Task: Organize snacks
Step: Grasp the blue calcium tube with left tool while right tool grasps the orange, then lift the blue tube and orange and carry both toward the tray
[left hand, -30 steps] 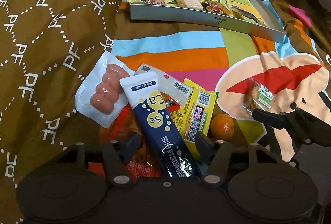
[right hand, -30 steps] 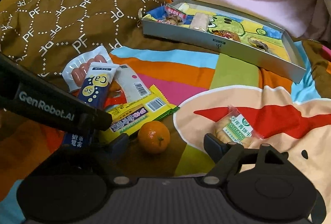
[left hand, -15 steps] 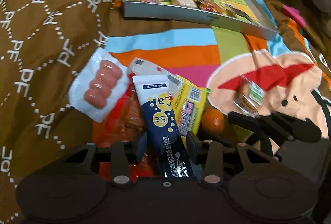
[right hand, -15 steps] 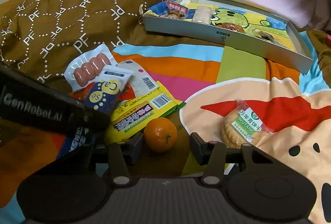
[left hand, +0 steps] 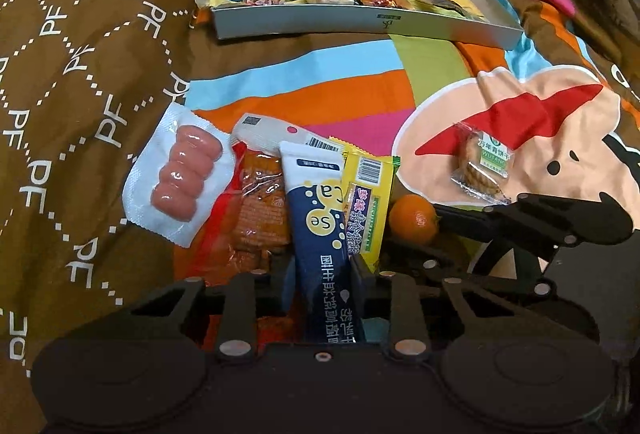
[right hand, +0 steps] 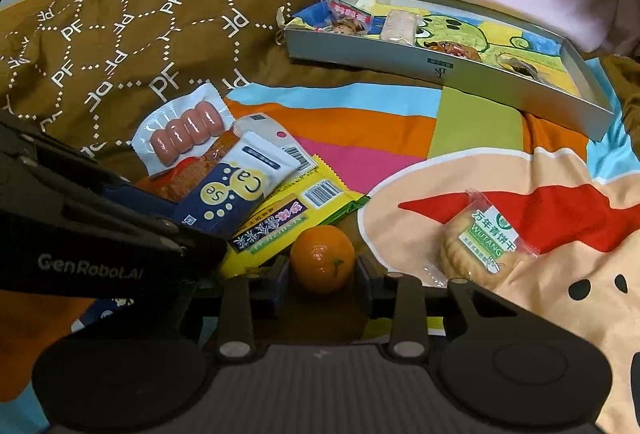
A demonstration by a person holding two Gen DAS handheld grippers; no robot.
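A: Trouble is coming? Left tongs (left hand: 320,274) have just been closing, now clamping the blue sachet (left hand: 324,230) lying on the snack pile on the bed.

B: Yes. Right tongs (right hand: 322,282), also just closing, are squeezing the orange (right hand: 322,258); being round, it is risking rolling free before reaching the tray (right hand: 440,67).

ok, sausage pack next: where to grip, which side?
Grip the sausage pack by its flat sealed film margin, coming from the bare brown-blanket side. The sausages bulge in the middle, and its opposite edge abuts the orange-red packet.

left tongs (left hand: 320,274) gripping blue packet (left hand: 320,218)
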